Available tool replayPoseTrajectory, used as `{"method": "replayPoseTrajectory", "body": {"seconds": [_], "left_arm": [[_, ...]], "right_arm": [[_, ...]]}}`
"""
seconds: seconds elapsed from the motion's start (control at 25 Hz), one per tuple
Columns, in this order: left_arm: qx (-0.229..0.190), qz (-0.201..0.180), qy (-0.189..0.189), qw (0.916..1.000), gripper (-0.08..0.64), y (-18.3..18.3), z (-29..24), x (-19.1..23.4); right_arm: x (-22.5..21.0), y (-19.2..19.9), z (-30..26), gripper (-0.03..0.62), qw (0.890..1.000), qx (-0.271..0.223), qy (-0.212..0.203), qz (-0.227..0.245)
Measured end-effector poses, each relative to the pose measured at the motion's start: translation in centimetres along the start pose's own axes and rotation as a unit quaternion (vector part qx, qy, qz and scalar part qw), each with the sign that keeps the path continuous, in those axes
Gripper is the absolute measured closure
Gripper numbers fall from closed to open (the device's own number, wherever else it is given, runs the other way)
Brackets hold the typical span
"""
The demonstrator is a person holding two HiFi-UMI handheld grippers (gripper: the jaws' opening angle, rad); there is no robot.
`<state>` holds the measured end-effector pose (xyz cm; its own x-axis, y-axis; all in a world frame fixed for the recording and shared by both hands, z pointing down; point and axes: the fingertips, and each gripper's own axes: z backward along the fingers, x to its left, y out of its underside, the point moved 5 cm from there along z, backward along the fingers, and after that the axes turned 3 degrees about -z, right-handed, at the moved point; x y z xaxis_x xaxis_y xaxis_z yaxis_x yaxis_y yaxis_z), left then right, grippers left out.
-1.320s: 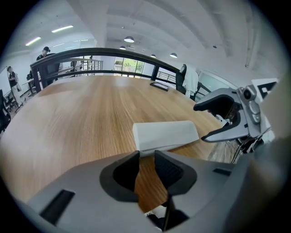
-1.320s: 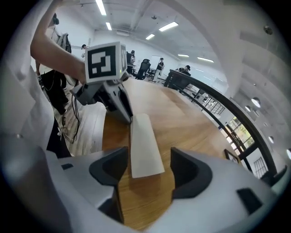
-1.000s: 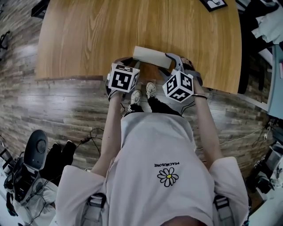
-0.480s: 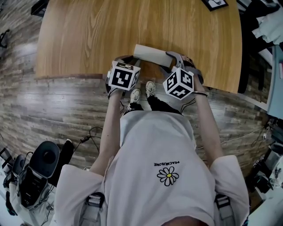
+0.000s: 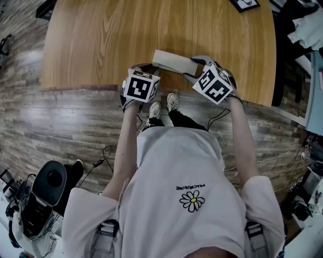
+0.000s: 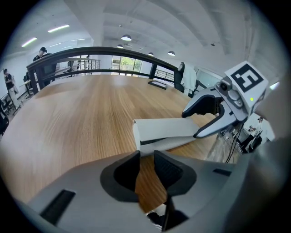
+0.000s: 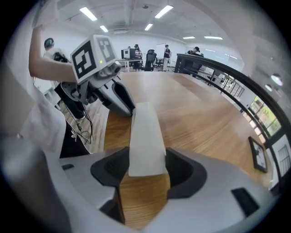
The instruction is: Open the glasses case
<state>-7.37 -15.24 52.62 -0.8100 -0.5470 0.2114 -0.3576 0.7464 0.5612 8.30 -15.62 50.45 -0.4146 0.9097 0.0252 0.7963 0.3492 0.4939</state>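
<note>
A pale grey glasses case (image 5: pixel 172 61) lies closed on the wooden table (image 5: pixel 111 40), close to its near edge. In the right gripper view the case's (image 7: pixel 145 132) end fills the gap between my right gripper's (image 7: pixel 146 166) pads. Its jaws have just been closing and now stand shut on that end. The left gripper view shows the right gripper's fingers (image 6: pixel 213 127) straddling the case (image 6: pixel 166 132). My left gripper (image 6: pixel 146 157) sits just short of the case's other end. Its jaws have just been closing, with only bare wood between them. In the head view it (image 5: pixel 147 69) is left of the case.
The table's near edge (image 5: pixel 75 88) runs right under both grippers, with wooden floor below it. A dark framed item (image 5: pixel 244 4) lies at the far right of the table. Dark equipment (image 5: pixel 45 186) stands on the floor at the lower left.
My right gripper has rolled and shifted to the right, its marker cube now tilted, with its fingers astride the case's right end. The left gripper has stayed put.
</note>
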Motion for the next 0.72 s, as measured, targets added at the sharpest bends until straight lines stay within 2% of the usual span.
{"method": "replayPoseTrajectory", "body": {"seconds": [0.08, 0.16, 0.24, 0.32, 0.52, 0.72], "left_arm": [[-0.002, 0.001, -0.002, 1.0, 0.45, 0.0, 0.0, 0.0], [-0.002, 0.0, -0.005, 1.0, 0.453, 0.0, -0.1, 0.0], [-0.002, -0.001, -0.006, 1.0, 0.454, 0.0, -0.1, 0.0], [-0.004, -0.002, -0.007, 1.0, 0.454, 0.2, -0.1, 0.0], [-0.004, -0.002, -0.012, 0.9999, 0.454, 0.2, -0.1, 0.0], [-0.004, -0.002, -0.013, 0.9999, 0.456, 0.2, -0.3, -0.3]], "right_arm": [[-0.5, -0.4, 0.4, 0.341, 1.0, 0.001, -0.011, -0.01], [-0.9, -0.8, 1.0, 0.373, 1.0, -0.005, -0.004, -0.005], [-1.4, -1.3, 1.9, 0.438, 1.0, -0.024, 0.017, -0.01], [-2.4, -1.8, 2.6, 0.544, 0.998, -0.038, 0.053, -0.012], [-3.6, -2.0, 2.4, 0.564, 0.996, -0.025, 0.086, 0.023], [-4.2, -1.7, 2.3, 0.566, 0.994, -0.034, 0.101, 0.03]]}}
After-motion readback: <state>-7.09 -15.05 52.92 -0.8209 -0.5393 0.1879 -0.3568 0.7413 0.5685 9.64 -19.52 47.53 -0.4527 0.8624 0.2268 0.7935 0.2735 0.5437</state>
